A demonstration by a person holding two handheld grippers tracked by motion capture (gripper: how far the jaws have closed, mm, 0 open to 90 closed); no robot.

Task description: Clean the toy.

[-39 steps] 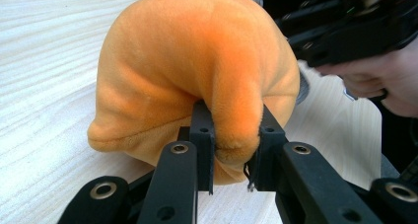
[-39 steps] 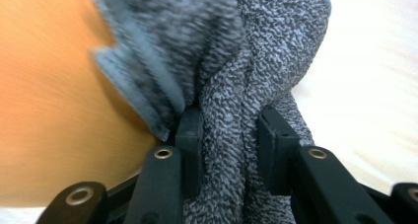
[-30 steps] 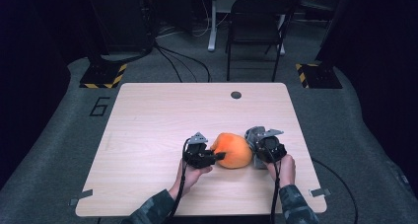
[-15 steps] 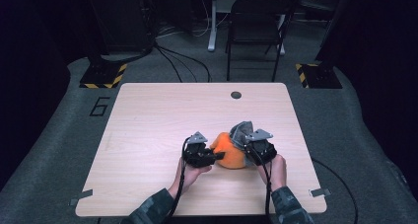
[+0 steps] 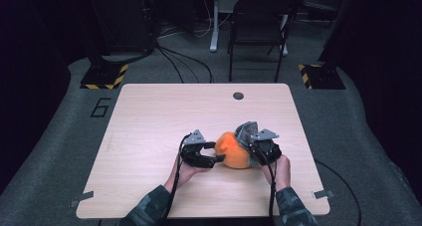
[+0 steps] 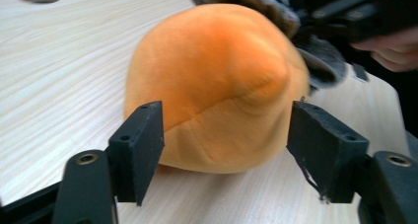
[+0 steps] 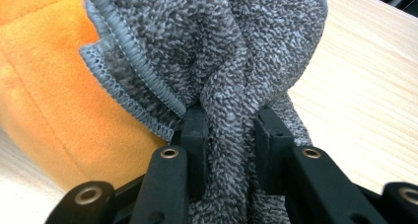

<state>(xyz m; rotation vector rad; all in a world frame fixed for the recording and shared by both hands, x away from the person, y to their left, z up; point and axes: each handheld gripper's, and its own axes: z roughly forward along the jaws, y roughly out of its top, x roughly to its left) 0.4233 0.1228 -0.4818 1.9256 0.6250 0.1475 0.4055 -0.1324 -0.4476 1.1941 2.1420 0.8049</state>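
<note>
An orange plush ball (image 5: 234, 149) rests on the wooden table (image 5: 164, 111), toward its front right. My left gripper (image 5: 215, 153) points at the ball from the left. Its jaws have just been opening and now straddle the orange ball (image 6: 212, 86), with a gap at one pad, so they no longer press on it. My right gripper (image 5: 254, 145) is shut on a grey terry cloth (image 5: 245, 131), which it holds against the ball's right side. In the right gripper view the grey cloth (image 7: 222, 46) bunches up between the gripper's (image 7: 229, 130) pads, next to the ball (image 7: 49, 86).
A round hole (image 5: 238, 95) marks the table's far side. Behind the table stand a dark chair (image 5: 259, 27) and black-and-yellow floor bases (image 5: 102, 76). Both hands come in over the table's front edge.
The right gripper carried the grey cloth left and slightly up, onto the ball's right side. The left gripper's jaws opened off the ball while that hand stayed in place.
</note>
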